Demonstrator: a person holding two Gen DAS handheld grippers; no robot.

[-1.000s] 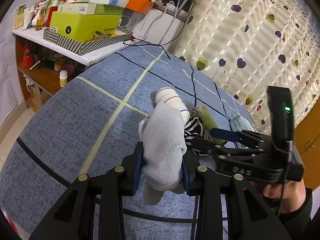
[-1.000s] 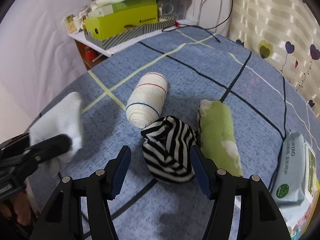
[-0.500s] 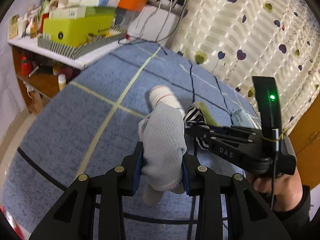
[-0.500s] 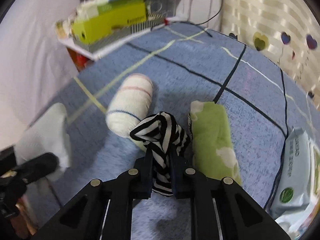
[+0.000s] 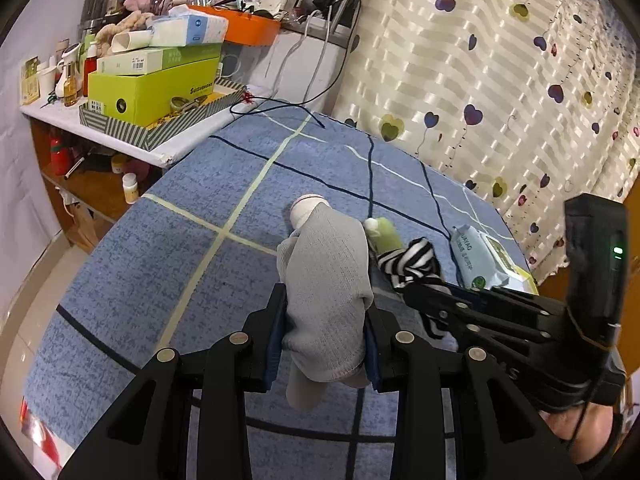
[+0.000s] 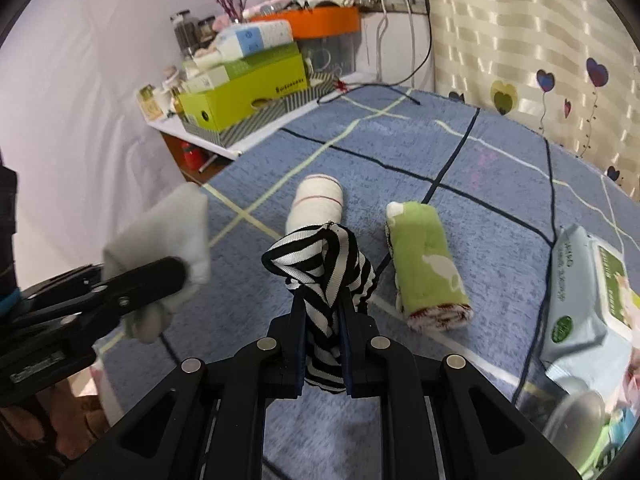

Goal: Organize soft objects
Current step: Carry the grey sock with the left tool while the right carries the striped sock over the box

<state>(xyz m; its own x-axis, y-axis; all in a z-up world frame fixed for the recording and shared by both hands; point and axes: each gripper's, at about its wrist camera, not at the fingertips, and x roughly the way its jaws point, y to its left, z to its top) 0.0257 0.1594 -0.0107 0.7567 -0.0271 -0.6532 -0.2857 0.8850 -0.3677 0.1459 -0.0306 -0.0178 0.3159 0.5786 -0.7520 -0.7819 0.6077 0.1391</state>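
Observation:
My left gripper (image 5: pixel 325 332) is shut on a grey sock (image 5: pixel 326 280) and holds it above the blue checked cloth (image 5: pixel 160 256). My right gripper (image 6: pixel 323 340) is shut on a black-and-white striped cloth (image 6: pixel 326 276) and holds it off the cloth; it also shows in the left wrist view (image 5: pixel 408 264). A rolled white sock with thin stripes (image 6: pixel 318 204) and a rolled green towel (image 6: pixel 428 268) lie on the cloth ahead. The grey sock shows at the left of the right wrist view (image 6: pixel 168 232), level with the striped cloth.
A pack of wet wipes (image 6: pixel 580 308) lies at the cloth's right edge. A white shelf (image 5: pixel 120 140) with a green box (image 5: pixel 152 88) and clutter stands at the far left. A heart-patterned curtain (image 5: pixel 500 80) hangs behind.
My right gripper closed on the striped cloth and lifted it off the blue cloth. My left gripper kept hold of the grey sock and stayed raised.

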